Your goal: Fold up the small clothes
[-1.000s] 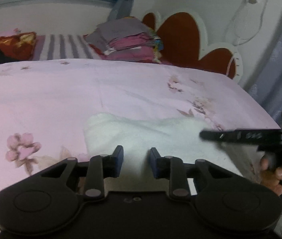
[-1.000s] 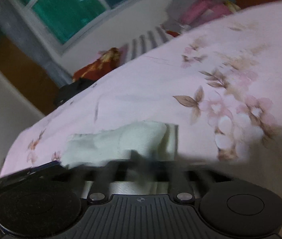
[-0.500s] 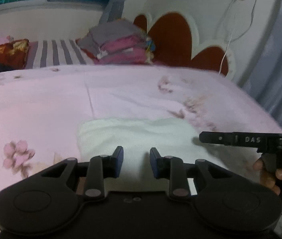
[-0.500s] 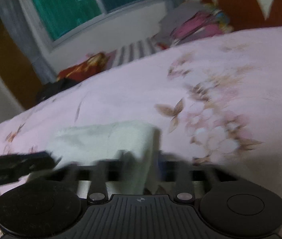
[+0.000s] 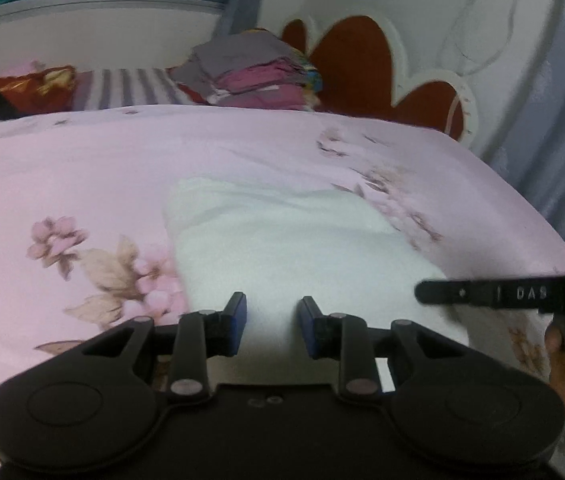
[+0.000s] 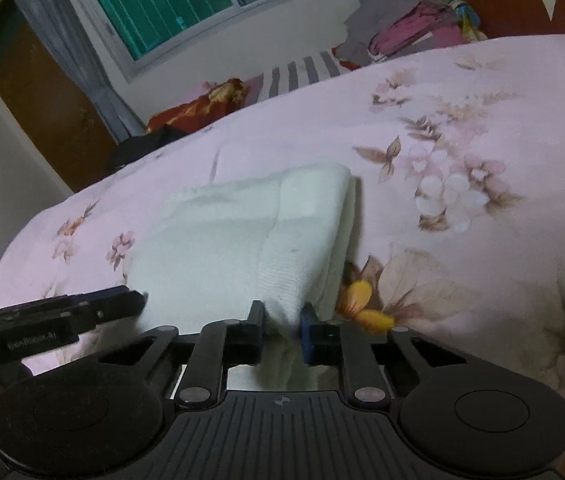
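A white knit garment lies partly folded on the pink floral bedspread. It also shows in the right wrist view, with a folded edge on its right side. My left gripper is open and empty, with its jaws just over the garment's near edge. My right gripper is shut on the garment's near edge, and cloth bunches between its jaws. The right gripper's finger shows at the right in the left wrist view. The left gripper's finger shows at the left in the right wrist view.
A stack of folded clothes sits at the head of the bed by a red and white headboard. A red patterned pillow and dark cloth lie far left. The bed edge drops off at the right.
The right gripper has closed on the garment's near edge. Both grippers have come lower and closer to the garment, which now fills more of both views.
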Tool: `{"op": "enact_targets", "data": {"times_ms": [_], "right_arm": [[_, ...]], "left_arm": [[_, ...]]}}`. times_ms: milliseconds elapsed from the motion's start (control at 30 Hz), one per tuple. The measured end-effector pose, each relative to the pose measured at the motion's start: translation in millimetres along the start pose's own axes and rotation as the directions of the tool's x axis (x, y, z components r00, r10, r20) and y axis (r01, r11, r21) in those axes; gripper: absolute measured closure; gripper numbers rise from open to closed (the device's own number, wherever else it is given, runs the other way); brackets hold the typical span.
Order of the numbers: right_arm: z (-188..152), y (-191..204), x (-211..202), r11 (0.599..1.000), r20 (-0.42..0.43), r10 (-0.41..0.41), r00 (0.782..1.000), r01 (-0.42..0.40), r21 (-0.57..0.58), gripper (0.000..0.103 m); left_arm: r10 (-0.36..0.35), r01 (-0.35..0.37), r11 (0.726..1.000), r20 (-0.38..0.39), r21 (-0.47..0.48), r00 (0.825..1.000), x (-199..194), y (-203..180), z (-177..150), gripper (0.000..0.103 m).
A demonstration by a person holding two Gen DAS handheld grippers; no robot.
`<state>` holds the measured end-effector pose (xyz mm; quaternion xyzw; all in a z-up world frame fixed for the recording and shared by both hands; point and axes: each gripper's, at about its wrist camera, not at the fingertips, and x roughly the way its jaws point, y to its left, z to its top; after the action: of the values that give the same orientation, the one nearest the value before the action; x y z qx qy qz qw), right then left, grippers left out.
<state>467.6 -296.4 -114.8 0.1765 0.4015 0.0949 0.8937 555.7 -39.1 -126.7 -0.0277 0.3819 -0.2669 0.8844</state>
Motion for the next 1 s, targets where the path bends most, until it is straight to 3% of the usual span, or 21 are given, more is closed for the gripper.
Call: {"op": "enact_targets", "data": {"times_ms": [233, 333, 400, 467, 533, 600, 633, 700, 800, 900, 933, 1000], "right_arm": [[-2, -2, 8, 0.997, -0.032, -0.047, 0.998, 0.045, -0.065, 0.090], [-1, 6, 0, 0.990, -0.017, -0.092, 0.996, 0.090, -0.110, 0.089], [-4, 17, -19, 0.980, 0.032, -0.121, 0.992, 0.124, -0.153, 0.089], [-13, 32, -37, 0.970, 0.056, -0.104, 0.993, 0.113, -0.217, 0.089], [-29, 49, -41, 0.956, 0.013, -0.023, 1.000, 0.026, -0.292, 0.089], [-48, 63, -38, 0.932, -0.051, 0.006, 0.999, -0.024, -0.363, 0.089], [-58, 65, -35, 0.920, -0.083, 0.003, 0.997, -0.035, -0.391, 0.089], [-75, 58, -30, 0.899, -0.146, -0.078, 0.986, 0.006, -0.438, 0.090], [-89, 42, -44, 0.886, -0.139, -0.106, 0.985, 0.030, -0.463, 0.090], [-85, 43, -54, 0.870, -0.112, -0.138, 0.984, 0.066, -0.488, 0.089], [-78, 45, -61, 0.877, -0.067, -0.122, 0.990, 0.076, -0.474, 0.089], [-63, 48, -71, 0.894, 0.029, -0.080, 0.996, 0.084, -0.440, 0.089]], "left_arm": [[0.069, -0.068, 0.996, -0.008, 0.050, 0.998, 2, -17, -7, 0.076], [0.043, -0.045, 0.998, 0.042, 0.042, 0.998, -30, -26, -18, 0.074], [0.076, -0.078, 0.997, 0.084, 0.021, 0.994, -52, -28, -36, 0.077], [0.082, -0.079, 0.996, 0.078, -0.038, 0.994, -64, -26, -56, 0.077], [0.079, -0.078, 0.996, 0.037, -0.034, 0.996, -64, -32, -74, 0.082], [0.065, -0.065, 0.997, -0.002, -0.029, 0.998, -62, -40, -90, 0.081], [0.057, -0.057, 0.998, -0.011, -0.034, 0.998, -62, -43, -94, 0.082], [0.063, -0.063, 0.998, -0.022, -0.005, 0.998, -64, -53, -103, 0.082], [0.052, -0.052, 0.999, -0.037, 0.008, 0.998, -71, -60, -107, 0.080], [0.082, -0.081, 0.996, 0.040, -0.044, 0.996, -93, -54, -94, 0.057], [0.109, -0.105, 0.993, 0.076, -0.059, 0.991, -96, -49, -88, 0.041], [0.163, -0.154, 0.985, 0.117, -0.080, 0.980, -92, -34, -70, 0.038]]}}
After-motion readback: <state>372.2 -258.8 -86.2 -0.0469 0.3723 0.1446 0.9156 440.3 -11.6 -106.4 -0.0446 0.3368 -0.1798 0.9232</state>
